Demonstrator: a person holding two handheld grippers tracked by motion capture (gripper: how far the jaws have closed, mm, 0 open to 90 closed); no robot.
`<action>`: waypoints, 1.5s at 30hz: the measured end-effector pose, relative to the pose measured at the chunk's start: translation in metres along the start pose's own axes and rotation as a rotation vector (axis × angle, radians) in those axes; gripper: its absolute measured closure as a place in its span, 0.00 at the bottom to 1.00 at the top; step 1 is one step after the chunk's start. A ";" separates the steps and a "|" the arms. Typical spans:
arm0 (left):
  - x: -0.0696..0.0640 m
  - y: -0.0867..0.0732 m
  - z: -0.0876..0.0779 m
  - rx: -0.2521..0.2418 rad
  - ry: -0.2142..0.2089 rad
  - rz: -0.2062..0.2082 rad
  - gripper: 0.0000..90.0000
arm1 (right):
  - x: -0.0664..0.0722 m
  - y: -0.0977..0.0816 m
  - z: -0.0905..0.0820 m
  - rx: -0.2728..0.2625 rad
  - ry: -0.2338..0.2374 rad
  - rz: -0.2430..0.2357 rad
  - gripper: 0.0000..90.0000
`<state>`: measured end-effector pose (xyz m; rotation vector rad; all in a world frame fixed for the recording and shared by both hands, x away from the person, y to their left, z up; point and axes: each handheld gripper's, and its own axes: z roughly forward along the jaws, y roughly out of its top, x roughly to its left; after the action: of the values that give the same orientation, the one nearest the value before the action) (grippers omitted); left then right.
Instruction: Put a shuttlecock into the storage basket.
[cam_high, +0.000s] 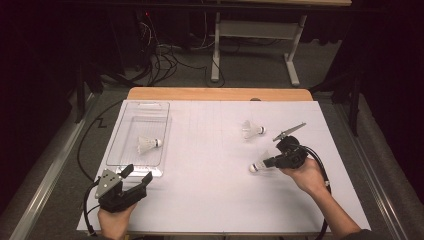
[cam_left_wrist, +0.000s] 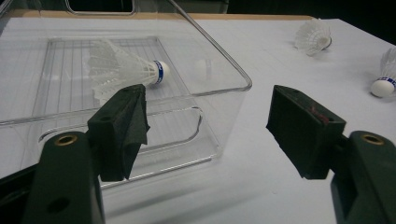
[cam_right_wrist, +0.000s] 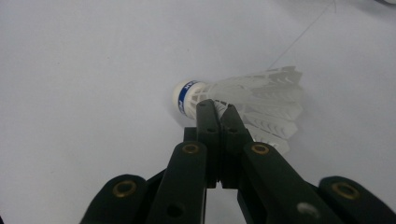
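Done: one shuttlecock (cam_high: 148, 144) lies in my clear bin (cam_high: 114, 145), far left.
In hand: my right gripper (cam_high: 270, 162) pinches a second shuttlecock (cam_right_wrist: 243, 100), near right.
Left: third shuttlecock (cam_high: 252, 129) waits far right; left gripper (cam_high: 136, 174) gapes empty.

Your right black two-jaw gripper (cam_right_wrist: 217, 112) pinches a white plastic-feathered shuttlecock (cam_right_wrist: 247, 105) with a white cork and a blue band bearing white lettering. The same blue band rings the cork of the white shuttlecock (cam_left_wrist: 123, 70) in the clear, ribbed plastic tray (cam_left_wrist: 224, 100) near the table's left edge. A third white shuttlecock (cam_high: 251, 129) lies toward the far right corner. Your left black two-jaw gripper (cam_left_wrist: 210, 126) carries brass-coloured rivets and a grey plate. The table top (cam_high: 210, 150) is plain white with a tan wooden far edge.
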<state>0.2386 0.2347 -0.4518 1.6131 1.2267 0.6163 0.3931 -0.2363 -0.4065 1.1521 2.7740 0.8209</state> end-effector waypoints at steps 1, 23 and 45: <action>0.000 0.000 0.000 0.000 0.000 -0.001 0.33 | 0.001 0.000 -0.001 -0.004 0.000 -0.004 1.00; 0.000 0.008 -0.003 -0.017 0.002 -0.001 0.33 | 0.012 0.004 -0.006 -0.051 0.015 -0.051 1.00; -0.017 0.029 0.009 -0.041 -0.046 0.037 0.33 | 0.013 0.004 -0.010 -0.071 0.027 -0.059 1.00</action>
<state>0.2523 0.2148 -0.4269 1.6103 1.1461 0.6208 0.3837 -0.2299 -0.3942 1.0509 2.7607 0.9274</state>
